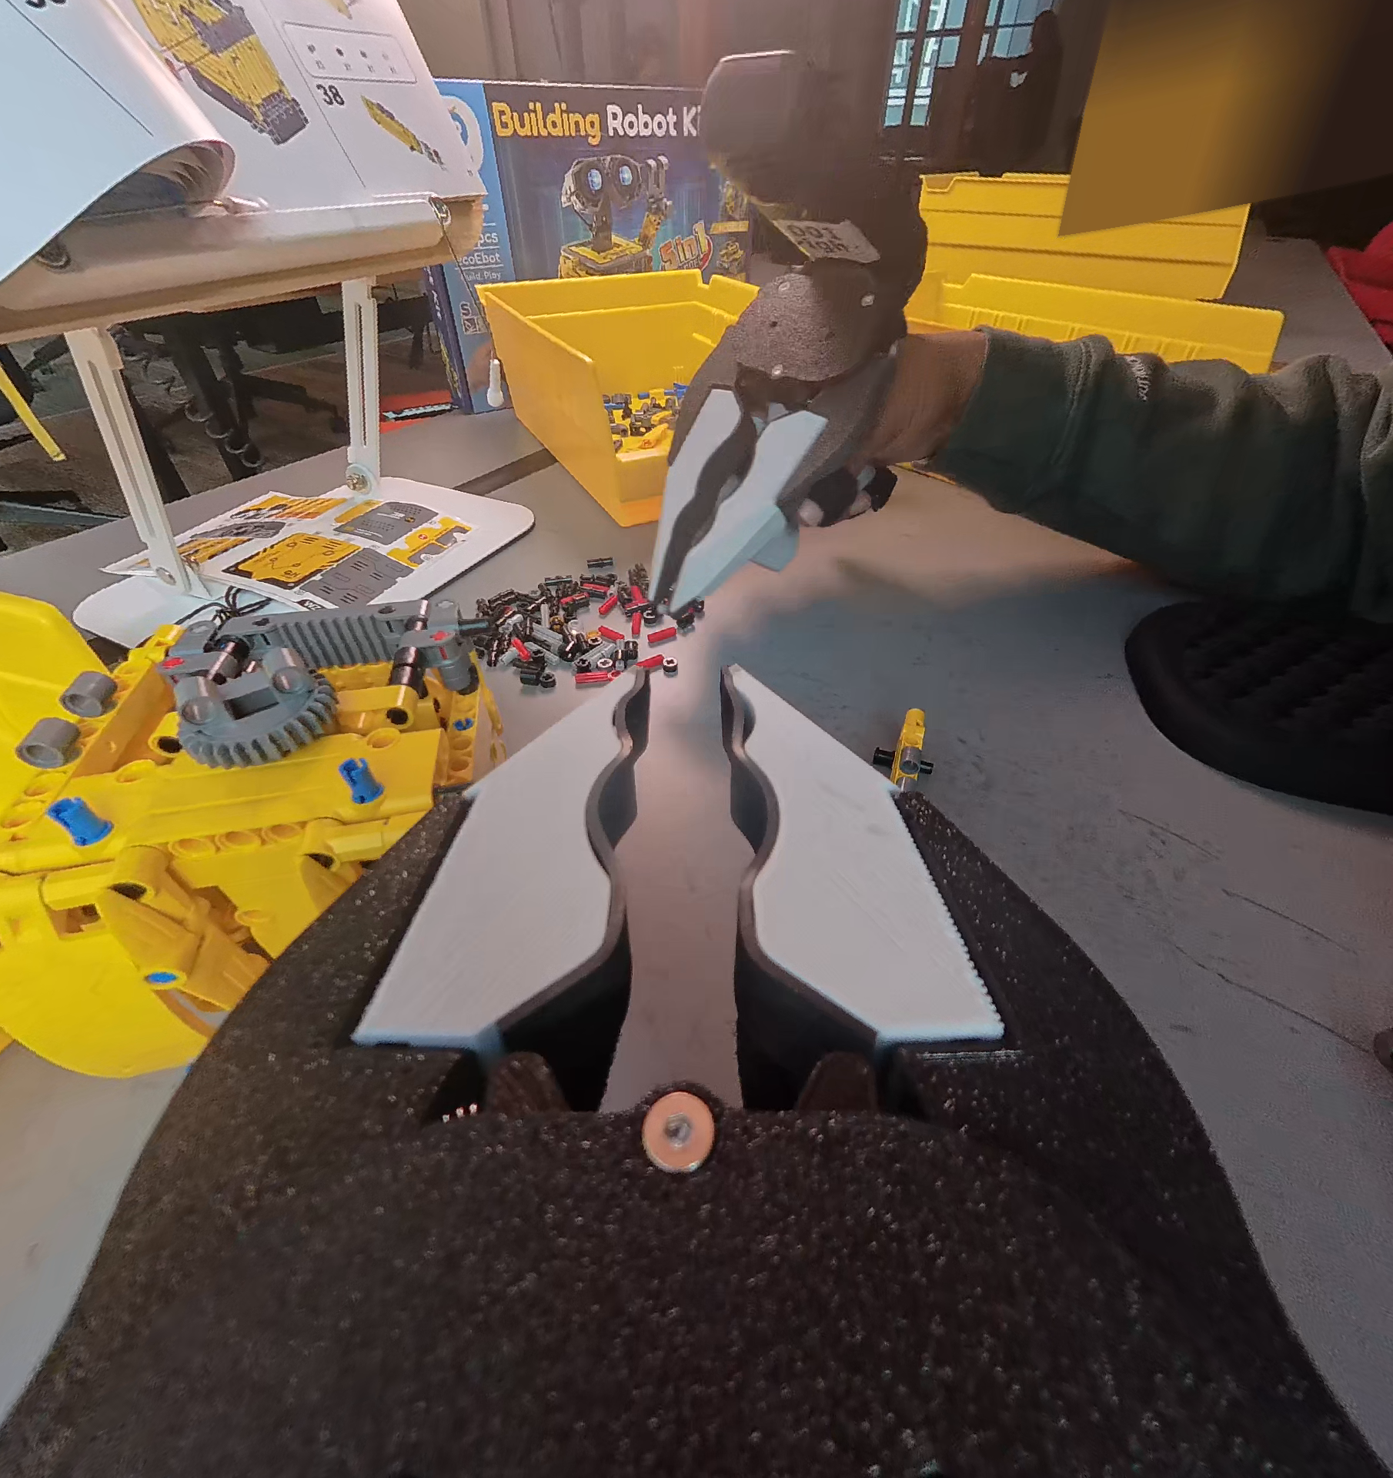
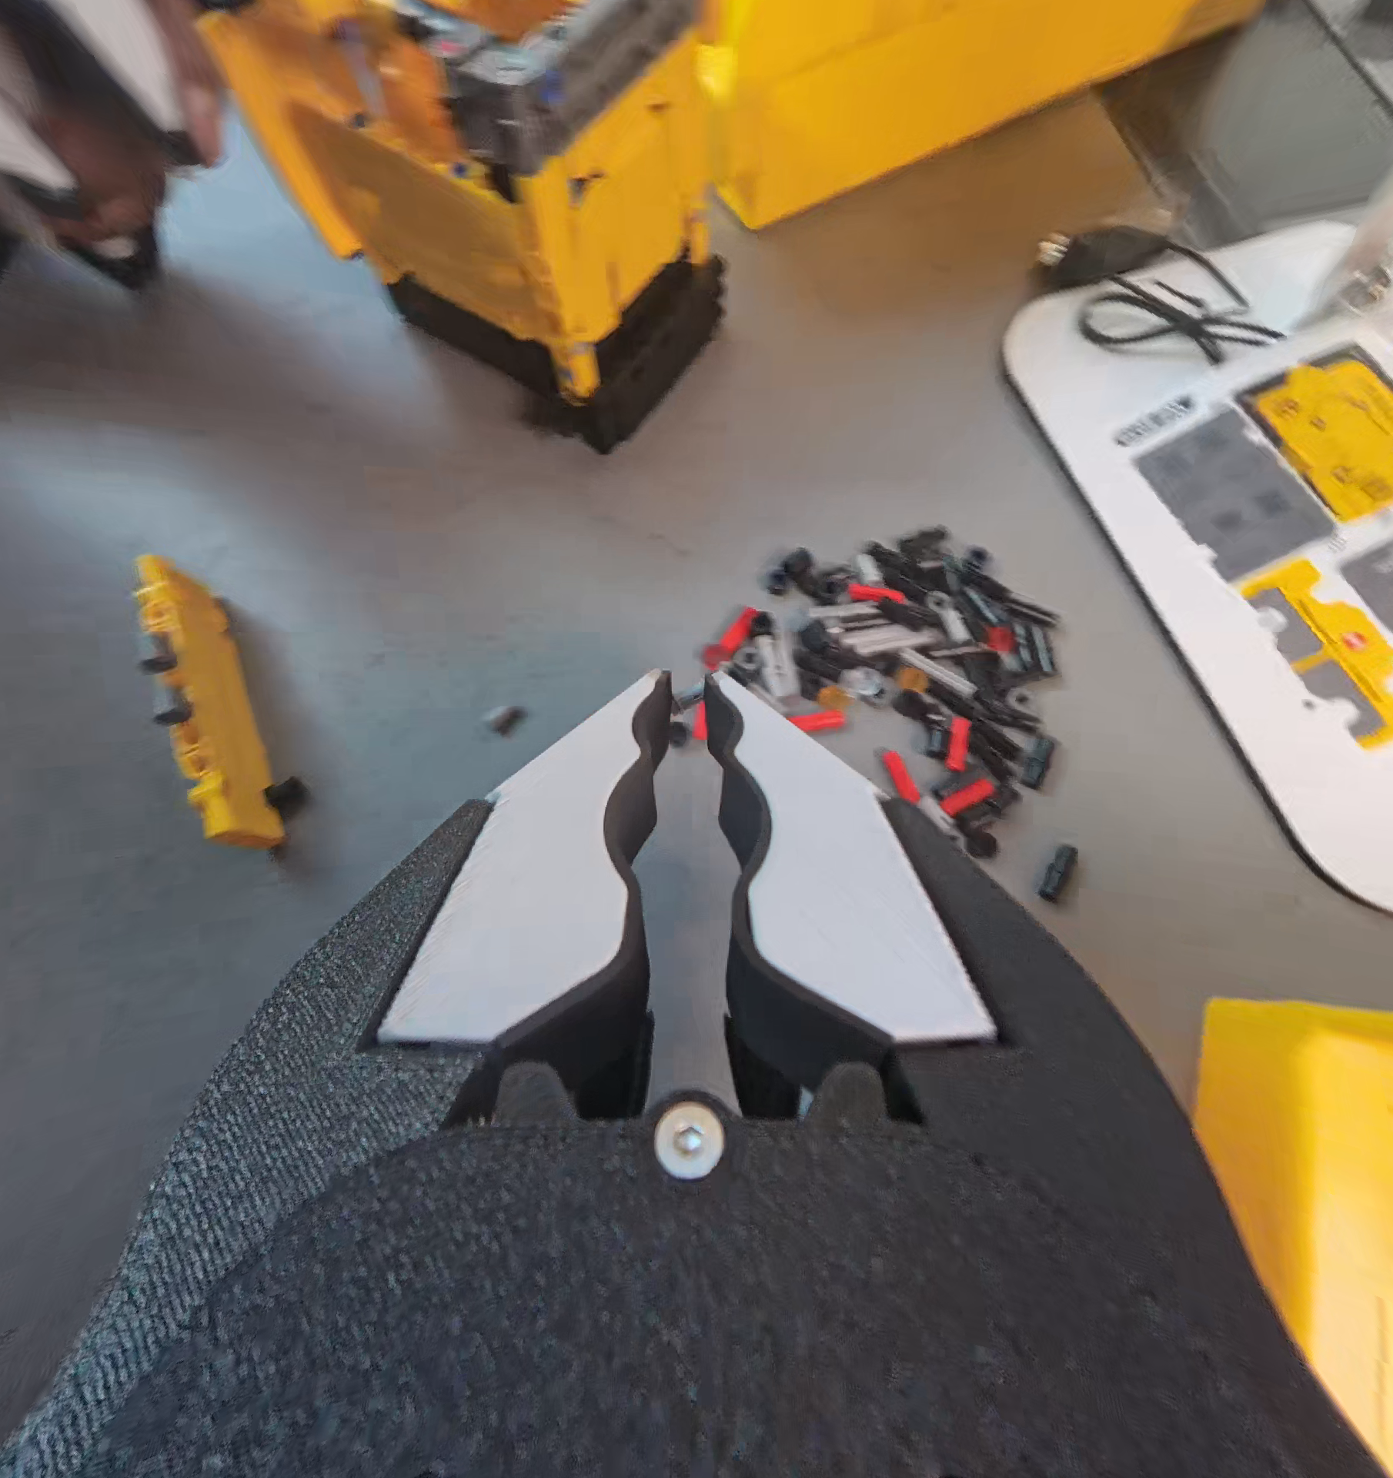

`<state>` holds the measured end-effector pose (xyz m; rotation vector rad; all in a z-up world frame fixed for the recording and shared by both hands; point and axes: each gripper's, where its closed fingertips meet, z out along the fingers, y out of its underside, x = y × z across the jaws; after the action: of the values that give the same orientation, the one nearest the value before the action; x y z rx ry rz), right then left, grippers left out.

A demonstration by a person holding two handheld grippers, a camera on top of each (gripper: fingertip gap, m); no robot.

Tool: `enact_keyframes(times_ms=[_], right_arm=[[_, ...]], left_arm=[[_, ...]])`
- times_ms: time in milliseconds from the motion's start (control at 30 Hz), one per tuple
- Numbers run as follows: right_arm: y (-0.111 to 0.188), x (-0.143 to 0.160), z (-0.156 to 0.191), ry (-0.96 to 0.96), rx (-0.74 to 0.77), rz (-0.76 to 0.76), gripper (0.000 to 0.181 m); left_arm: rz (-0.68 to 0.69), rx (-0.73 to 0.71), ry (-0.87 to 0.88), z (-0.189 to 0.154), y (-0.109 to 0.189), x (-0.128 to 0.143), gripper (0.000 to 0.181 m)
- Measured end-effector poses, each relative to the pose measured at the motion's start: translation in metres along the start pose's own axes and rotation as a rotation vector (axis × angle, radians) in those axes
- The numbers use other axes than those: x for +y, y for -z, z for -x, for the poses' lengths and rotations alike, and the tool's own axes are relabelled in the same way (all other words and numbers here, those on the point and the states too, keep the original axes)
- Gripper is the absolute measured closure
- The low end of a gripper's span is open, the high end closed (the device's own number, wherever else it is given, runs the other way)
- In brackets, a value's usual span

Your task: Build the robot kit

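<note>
A: Big stuff first?

B: Grey table (image 1: 1077,920). Yellow brick-built model (image 1: 221,792) sits at the left gripper's side, gear (image 1: 257,724) up top; in the right wrist view it's blurred, past the pile. Yellow bins (image 1: 597,376) at the back w/ loose parts inside, kit box (image 1: 597,184) behind them. Instruction booklet (image 1: 221,104) propped open on a white stand (image 1: 317,544), prob. so pages stay readable while both hands are busy. Sticker sheet (image 2: 1317,512) lies on the stand's base.

A: Smaller?

B: Yellow beam (image 2: 205,704) w/ black pins, lying alone, well apart from the rest. Then the pile of small pins (image 2: 909,680), black, red, grey, spread on the table between stand and grippers. Prob. tipped out flat so single pcs can be picked.

A: Grippers?

B: Right gripper (image 2: 687,686) angled down, tips at the pile's near edge. Jaws nearly together, a narrow gap. A small grey pc and a red pin show at the gap; gripped or just lying there, can't tell, pic's blurred. Left gripper (image 1: 684,676) hovers short of the pile, jaws apart w/ a moderate gap, holding nothing, touching nothing.
</note>
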<state>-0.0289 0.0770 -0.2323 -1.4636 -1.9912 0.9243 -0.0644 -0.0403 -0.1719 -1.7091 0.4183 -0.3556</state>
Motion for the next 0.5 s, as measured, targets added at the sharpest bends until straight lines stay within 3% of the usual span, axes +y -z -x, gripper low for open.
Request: enact_keyframes(times_ms=[133,267,400,500], right_arm=[[-0.011,0.013,0.053,0.141,-0.174,0.083,0.173],[-0.02,0.025,0.062,0.161,-0.208,0.132,0.173],[-0.017,0.012,0.048,0.135,-0.151,0.076,0.168],[-0.015,-0.001,0.005,0.035,0.017,0.024,0.172]], left_arm=[[0.006,0.004,0.001,-0.001,-0.001,0.001,0.164],[0.005,0.0,-0.006,-0.001,0.0,0.001,0.164],[0.0,-0.002,0.0,0.0,0.0,0.0,0.165],[0.006,0.005,-0.002,-0.001,-0.001,0.002,0.165]])
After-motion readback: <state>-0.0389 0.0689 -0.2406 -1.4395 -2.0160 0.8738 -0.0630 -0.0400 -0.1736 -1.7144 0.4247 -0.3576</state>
